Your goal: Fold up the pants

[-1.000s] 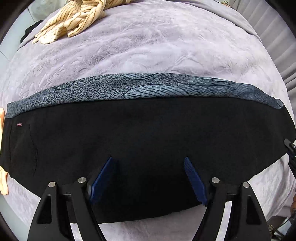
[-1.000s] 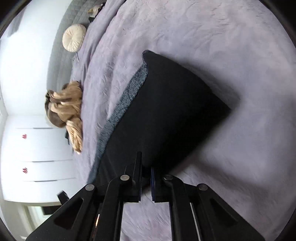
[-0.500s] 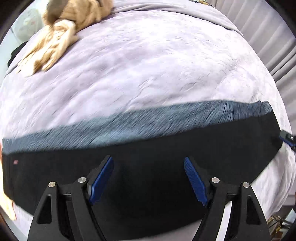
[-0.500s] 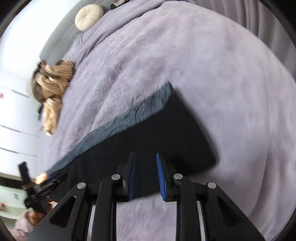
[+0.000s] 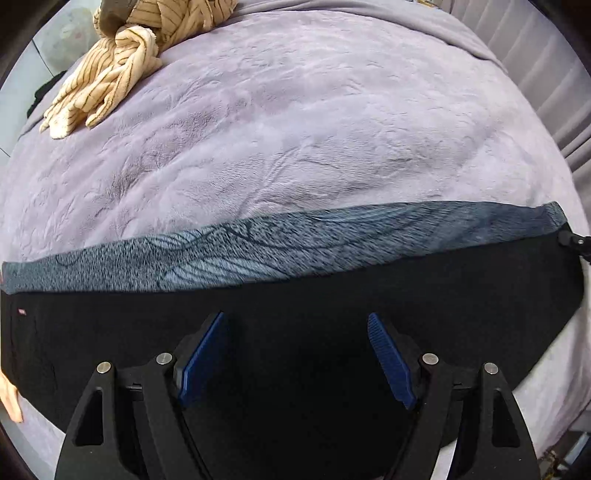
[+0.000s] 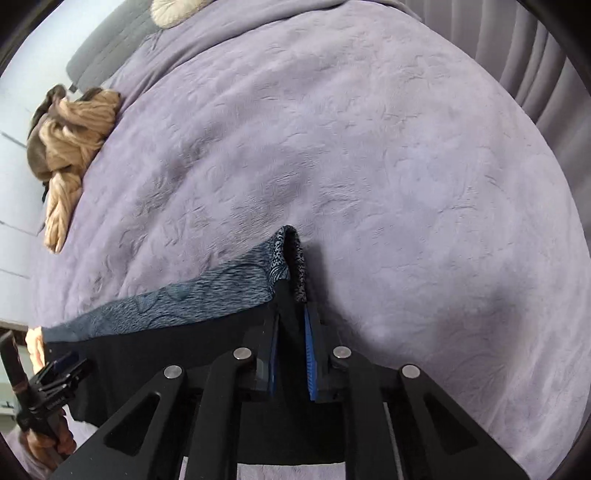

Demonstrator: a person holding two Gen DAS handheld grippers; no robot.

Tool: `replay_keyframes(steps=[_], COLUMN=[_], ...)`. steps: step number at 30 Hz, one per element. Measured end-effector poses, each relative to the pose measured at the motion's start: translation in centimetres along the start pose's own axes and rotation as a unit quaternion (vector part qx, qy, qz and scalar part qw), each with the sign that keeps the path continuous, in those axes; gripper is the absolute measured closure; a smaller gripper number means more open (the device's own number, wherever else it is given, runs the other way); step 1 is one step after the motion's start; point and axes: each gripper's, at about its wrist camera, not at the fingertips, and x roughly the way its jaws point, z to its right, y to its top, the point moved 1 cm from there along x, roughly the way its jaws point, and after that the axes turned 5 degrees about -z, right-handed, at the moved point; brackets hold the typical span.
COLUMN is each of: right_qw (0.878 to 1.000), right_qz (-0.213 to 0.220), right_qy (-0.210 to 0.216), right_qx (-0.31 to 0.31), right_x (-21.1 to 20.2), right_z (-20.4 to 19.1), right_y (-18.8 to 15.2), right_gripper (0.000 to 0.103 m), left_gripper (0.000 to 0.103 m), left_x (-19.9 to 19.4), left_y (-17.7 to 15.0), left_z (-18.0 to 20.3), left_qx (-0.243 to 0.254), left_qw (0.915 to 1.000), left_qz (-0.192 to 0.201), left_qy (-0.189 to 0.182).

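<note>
Black pants (image 5: 295,295) with a blue-grey patterned band (image 5: 258,254) along the far edge lie flat across the lilac bedspread (image 5: 295,129). My left gripper (image 5: 295,358) hovers above the black cloth, open, with nothing between its blue pads. In the right wrist view the right gripper (image 6: 291,354) is at the end of the pants (image 6: 166,350). Its jaws are closing with the black cloth and the patterned corner (image 6: 291,258) between the pads. The right gripper's tip (image 5: 576,243) shows at the pants' right end in the left wrist view.
A crumpled beige striped garment (image 5: 110,74) lies at the far left of the bed, also in the right wrist view (image 6: 66,147). A round cushion (image 6: 173,9) sits at the head. Curtains (image 5: 546,81) hang on the right. A hand holds the left gripper (image 6: 55,373).
The right gripper rolled, opened a little, moved to the pants' end and closed around the corner. The left gripper drifted sideways above the pants and stayed open.
</note>
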Motion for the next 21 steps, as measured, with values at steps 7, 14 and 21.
replay_keyframes(steps=[7,14,21], right_qw=[1.0,0.999,0.998], right_qz=[0.001,0.013,0.047], right_qy=[-0.006,0.052,-0.023], right_qx=[0.028,0.008,-0.038], right_x=[-1.2,-5.2,-4.9], right_z=[0.7,-4.0,-12.3], right_y=[-1.4,-7.1,-9.7], right_gripper=[0.076,0.049,0.047], left_gripper=[0.016,0.016,0.016], left_x=[0.4,-3.1,-4.8], left_y=[3.1,-0.6,-4.4], left_z=[-1.9,-9.1,-16.7], left_qx=[-0.022,-0.062,-0.078], left_qw=[0.9995,0.9969,0.9929], left_qz=[0.018,0.001,-0.001], left_qy=[0.013,0.049,0.091])
